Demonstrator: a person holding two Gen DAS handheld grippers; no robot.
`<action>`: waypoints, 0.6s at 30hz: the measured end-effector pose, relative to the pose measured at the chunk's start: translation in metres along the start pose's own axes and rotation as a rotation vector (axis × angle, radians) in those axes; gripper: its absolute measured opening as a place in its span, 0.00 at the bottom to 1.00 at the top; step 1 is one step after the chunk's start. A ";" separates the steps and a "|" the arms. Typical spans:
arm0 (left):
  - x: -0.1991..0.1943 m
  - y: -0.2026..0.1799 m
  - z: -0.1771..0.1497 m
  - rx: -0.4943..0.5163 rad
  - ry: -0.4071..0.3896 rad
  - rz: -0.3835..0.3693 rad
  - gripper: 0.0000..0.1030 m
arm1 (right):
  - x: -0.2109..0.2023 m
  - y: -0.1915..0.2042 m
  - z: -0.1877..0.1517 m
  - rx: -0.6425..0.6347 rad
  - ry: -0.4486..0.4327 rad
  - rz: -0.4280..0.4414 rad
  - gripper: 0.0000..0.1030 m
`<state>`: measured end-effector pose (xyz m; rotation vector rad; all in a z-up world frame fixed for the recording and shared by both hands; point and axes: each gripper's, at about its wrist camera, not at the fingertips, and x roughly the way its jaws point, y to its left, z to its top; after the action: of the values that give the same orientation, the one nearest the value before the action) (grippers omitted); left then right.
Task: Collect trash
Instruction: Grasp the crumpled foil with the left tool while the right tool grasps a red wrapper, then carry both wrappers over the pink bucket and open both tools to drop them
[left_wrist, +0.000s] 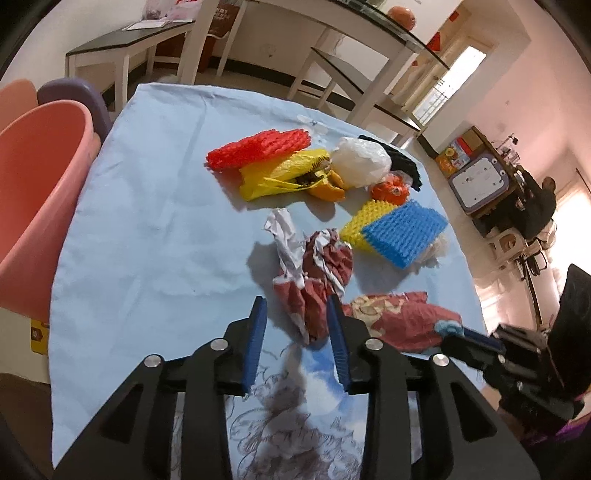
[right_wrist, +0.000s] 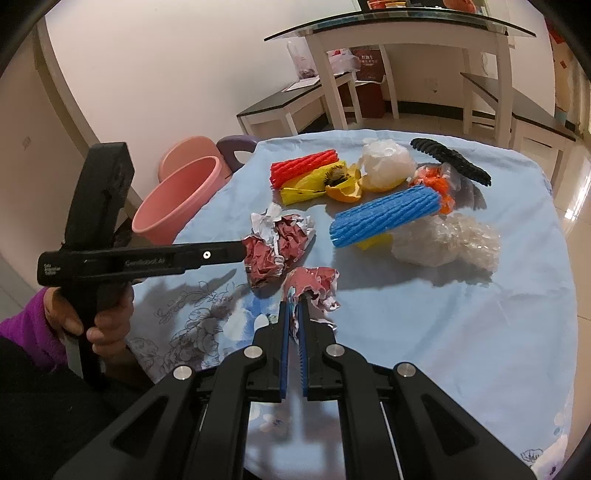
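Two crumpled red-and-white paper balls lie on the pale blue tablecloth (left_wrist: 147, 229). In the left wrist view my left gripper (left_wrist: 295, 308) stands open around the near end of one paper ball (left_wrist: 317, 273); its right finger touches the paper and its left finger is clear of it. From the right wrist view the same ball (right_wrist: 277, 247) lies at the left gripper's tip (right_wrist: 242, 254). My right gripper (right_wrist: 292, 308) is shut on the second paper ball (right_wrist: 314, 284), also seen in the left wrist view as the paper ball (left_wrist: 402, 317) with the right gripper (left_wrist: 450, 328) on it.
A pink bucket (right_wrist: 173, 210) stands off the table's left edge. Farther back on the cloth lie a red foam net (left_wrist: 258, 147), yellow bag (left_wrist: 273, 177), white plastic bag (left_wrist: 360, 162), blue foam net (left_wrist: 404, 232), black foam net (right_wrist: 450, 160) and clear wrap (right_wrist: 447, 240).
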<state>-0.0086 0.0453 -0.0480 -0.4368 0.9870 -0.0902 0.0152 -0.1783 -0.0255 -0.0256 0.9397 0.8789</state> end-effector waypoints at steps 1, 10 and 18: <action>0.002 0.001 0.002 -0.016 0.006 0.001 0.33 | 0.000 -0.001 0.000 0.003 0.000 0.002 0.04; 0.016 0.000 0.009 -0.042 0.007 0.013 0.33 | -0.004 -0.003 -0.001 0.004 -0.012 0.004 0.04; -0.005 -0.014 0.003 0.077 -0.093 0.036 0.08 | -0.016 0.004 0.003 -0.018 -0.046 -0.002 0.04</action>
<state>-0.0070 0.0347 -0.0372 -0.3494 0.8965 -0.0750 0.0097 -0.1849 -0.0110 -0.0212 0.8886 0.8825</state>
